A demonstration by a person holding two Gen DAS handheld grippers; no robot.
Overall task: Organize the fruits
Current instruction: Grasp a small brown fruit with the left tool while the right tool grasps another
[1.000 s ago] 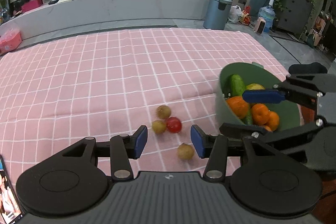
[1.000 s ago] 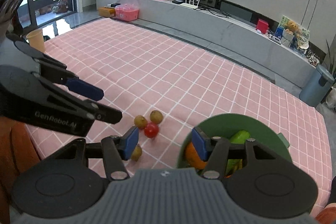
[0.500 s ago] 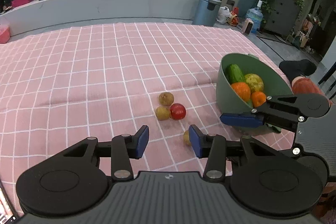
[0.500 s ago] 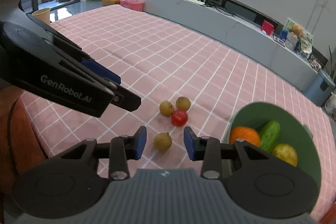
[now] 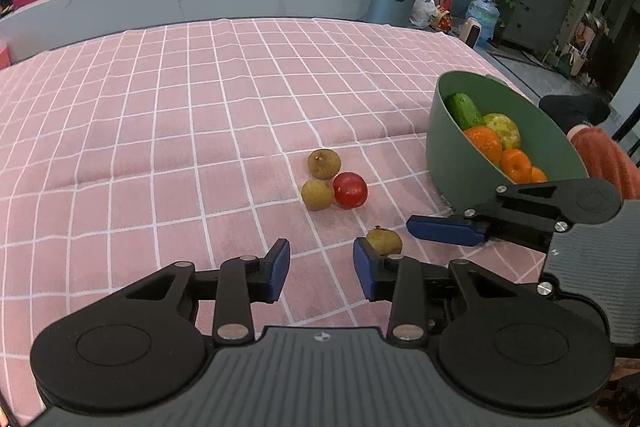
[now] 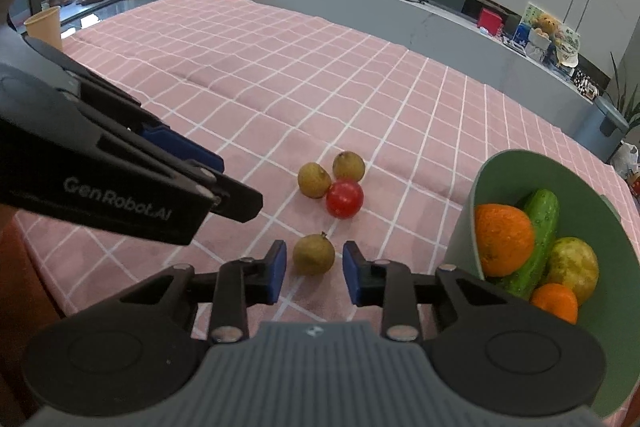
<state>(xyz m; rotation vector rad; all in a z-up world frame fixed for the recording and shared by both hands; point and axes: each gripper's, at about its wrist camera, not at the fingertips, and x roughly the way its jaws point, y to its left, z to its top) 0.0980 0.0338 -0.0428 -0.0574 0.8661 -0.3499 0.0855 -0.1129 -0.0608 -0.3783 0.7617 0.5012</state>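
Fingers (image 6: 282, 277) right: closing round brown fruit (image 6: 313, 254), untouched | stem (image 6: 324, 235) up-right | left: closing, empty

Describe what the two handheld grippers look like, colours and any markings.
Both match: the left gripper and the right gripper have black linkage arms with silver pivot pins, blue fingertip pads, round black discs either side, and a ribbed grey body. White "GenRobot.AI" lettering runs along the left gripper's side in the right wrist view. No cables are visible.

"GenRobot.AI", white print, on side of left gripper (image 6: 208, 175)'s black body. Shelf box prints too blurry, prob. unreadable.
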